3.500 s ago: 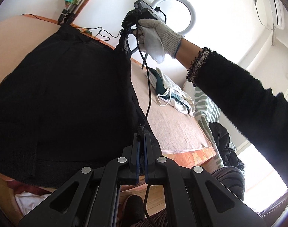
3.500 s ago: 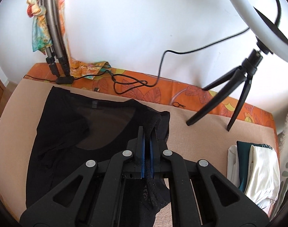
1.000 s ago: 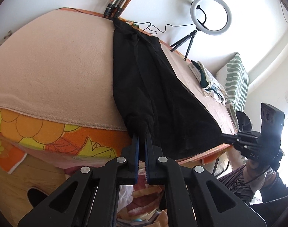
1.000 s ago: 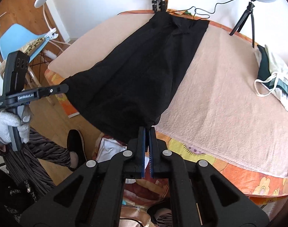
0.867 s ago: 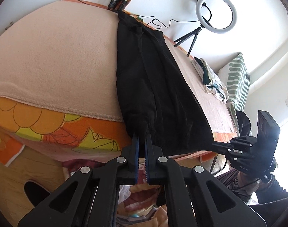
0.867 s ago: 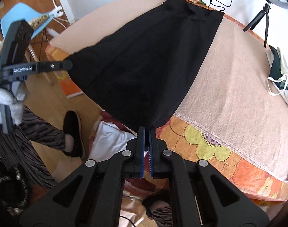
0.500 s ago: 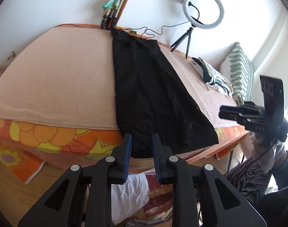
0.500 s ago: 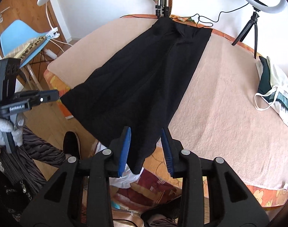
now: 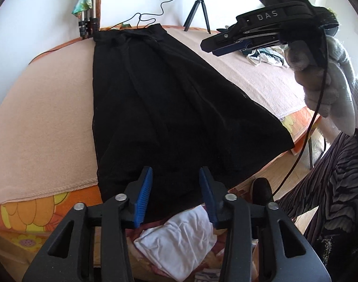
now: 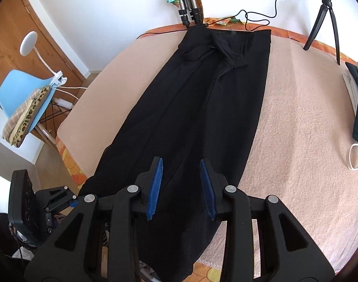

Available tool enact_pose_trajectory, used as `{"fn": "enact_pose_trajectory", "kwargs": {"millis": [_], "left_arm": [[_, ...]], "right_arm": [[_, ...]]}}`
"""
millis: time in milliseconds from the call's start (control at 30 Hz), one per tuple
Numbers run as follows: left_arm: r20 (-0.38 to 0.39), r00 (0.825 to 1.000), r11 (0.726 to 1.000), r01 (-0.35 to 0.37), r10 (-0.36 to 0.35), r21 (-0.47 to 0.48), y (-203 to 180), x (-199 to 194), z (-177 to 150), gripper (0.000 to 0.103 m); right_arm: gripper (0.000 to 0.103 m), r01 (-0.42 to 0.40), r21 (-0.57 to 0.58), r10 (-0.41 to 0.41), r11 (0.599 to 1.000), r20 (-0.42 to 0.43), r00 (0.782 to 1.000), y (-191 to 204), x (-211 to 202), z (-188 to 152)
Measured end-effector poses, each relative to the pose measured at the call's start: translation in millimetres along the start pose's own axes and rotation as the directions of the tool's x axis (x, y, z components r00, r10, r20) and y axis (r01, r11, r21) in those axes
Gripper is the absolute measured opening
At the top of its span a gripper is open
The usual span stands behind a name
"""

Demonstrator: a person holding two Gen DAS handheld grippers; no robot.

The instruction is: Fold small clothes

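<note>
The tabletop [image 10: 296, 122], covered by a peach blanket [image 9: 42, 108] over an orange flowered cloth [image 9: 37, 209], shows wide bare room at 9 o'clock of the garment in the left wrist view and at 3 o'clock in the right wrist view. Its near edge runs across 6 to 8 o'clock in the left view.

The black skirt [image 10: 202, 108] lies flat along the tabletop, waistband at 12 o'clock by the wall, widening toward its hem, which hangs over the near edge. Long creases run down it, and the waist is bunched.

The left tool [image 9: 176, 195] has just been opening; its blue pads [image 9: 144, 197] stand apart over the hem, not pressing on it. The right tool [image 10: 182, 186] likewise stands parted above the skirt with nothing pinched; in the left view it sits at 2 o'clock in a gloved hand [image 9: 327, 82].

A tripod [image 10: 324, 16] stands at 1 o'clock, folded clothes [image 10: 357, 98] at 3 o'clock near the far side edge.
</note>
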State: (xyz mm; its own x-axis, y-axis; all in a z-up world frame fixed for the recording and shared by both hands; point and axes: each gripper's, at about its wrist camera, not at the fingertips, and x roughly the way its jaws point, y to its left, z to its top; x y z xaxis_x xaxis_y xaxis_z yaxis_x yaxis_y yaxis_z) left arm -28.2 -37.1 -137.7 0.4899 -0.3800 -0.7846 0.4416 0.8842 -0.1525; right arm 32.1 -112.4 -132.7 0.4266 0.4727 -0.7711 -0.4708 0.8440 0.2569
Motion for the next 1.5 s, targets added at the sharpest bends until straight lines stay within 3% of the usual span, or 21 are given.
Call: {"fn": "enact_pose_trajectory", "kwargs": {"millis": [33, 133, 367, 500, 633, 833, 867, 1000, 1033, 1133, 1300, 1367, 1400, 1500], "left_arm": [[0.001, 1.0, 1.0, 0.017, -0.017, -0.01, 4.1, 0.3, 0.5, 0.01], [0.002, 0.998, 0.996, 0.065, -0.065, -0.066, 12.0, -1.8, 1.0, 0.007], [0.048, 0.985, 0.98, 0.171, -0.167, -0.105, 3.3, -13.1, 1.7, 0.006], [0.065, 0.971, 0.954, 0.24, -0.232, -0.182, 10.1, -14.5, 3.5, 0.005], [0.073, 0.966, 0.95, 0.259, -0.25, -0.177, 6.3, -18.2, 1.8, 0.005], [0.073, 0.958, 0.942, 0.286, -0.278, -0.176, 2.4, -17.8, 2.5, 0.005], [0.073, 0.955, 0.941, 0.295, -0.287, -0.168, -1.1, -18.9, 1.4, 0.005], [0.05, 0.952, 0.941, 0.308, -0.304, -0.143, -10.3, -14.8, 1.0, 0.005], [0.038, 0.952, 0.943, 0.305, -0.303, -0.137, -11.3, -12.3, 2.1, 0.005], [0.01, 0.964, 0.957, 0.266, -0.267, -0.117, -10.3, -6.0, 9.3, 0.006], [0.044, 0.968, 0.958, 0.253, -0.249, -0.138, -3.9, -30.0, 2.4, 0.024], [0.09, 0.969, 0.958, 0.242, -0.231, -0.153, 5.3, -44.6, -3.4, 0.028], [0.103, 0.973, 0.962, 0.22, -0.205, -0.164, 11.6, -50.2, -6.0, 0.031], [0.112, 0.979, 0.95, 0.194, -0.171, -0.246, 37.5, -57.0, -13.4, 0.037]], "right_arm": [[0.035, -0.019, 0.021, 0.02, 1.0, -0.011, 1.0, -3.8, 5.7, 3.7], [0.035, -0.054, 0.055, 0.056, 0.997, -0.032, 0.998, -11.2, 20.2, 17.6], [0.035, -0.113, 0.164, 0.122, 0.98, -0.045, 0.991, -21.9, 61.3, 68.4], [0.035, -0.119, 0.215, 0.137, 0.969, -0.069, 0.988, -23.7, 91.9, 94.0], [0.046, -0.108, 0.217, 0.129, 0.97, -0.085, 0.988, -15.1, 117.5, 107.5], [0.045, -0.083, 0.15, 0.096, 0.985, -0.079, 0.992, 4.4, 135.5, 117.0], [0.044, -0.069, 0.132, 0.079, 0.989, -0.074, 0.994, 8.4, 136.2, 117.5], [0.008, -0.02, 0.068, 0.026, 0.997, -0.081, 0.996, 19.0, 140.8, 116.9], [0.005, 0.006, 0.054, -0.002, 0.999, -0.077, 0.997, 20.5, 140.7, 116.5], [0.005, 0.055, 0.061, -0.051, 0.997, -0.062, 0.997, 18.0, 136.0, 116.3], [0.005, -0.007, 0.156, 0.014, 0.988, -0.04, 0.999, -3.8, 104.2, 111.8], [0.009, -0.03, 0.175, 0.036, 0.984, -0.031, 0.999, -11.8, 81.5, 102.8], [0.017, -0.036, 0.179, 0.041, 0.983, -0.024, 0.999, -14.2, 69.1, 97.0], [0.059, -0.026, 0.165, 0.024, 0.986, 0.017, 1.0, -19.2, 26.9, 70.6]]}}
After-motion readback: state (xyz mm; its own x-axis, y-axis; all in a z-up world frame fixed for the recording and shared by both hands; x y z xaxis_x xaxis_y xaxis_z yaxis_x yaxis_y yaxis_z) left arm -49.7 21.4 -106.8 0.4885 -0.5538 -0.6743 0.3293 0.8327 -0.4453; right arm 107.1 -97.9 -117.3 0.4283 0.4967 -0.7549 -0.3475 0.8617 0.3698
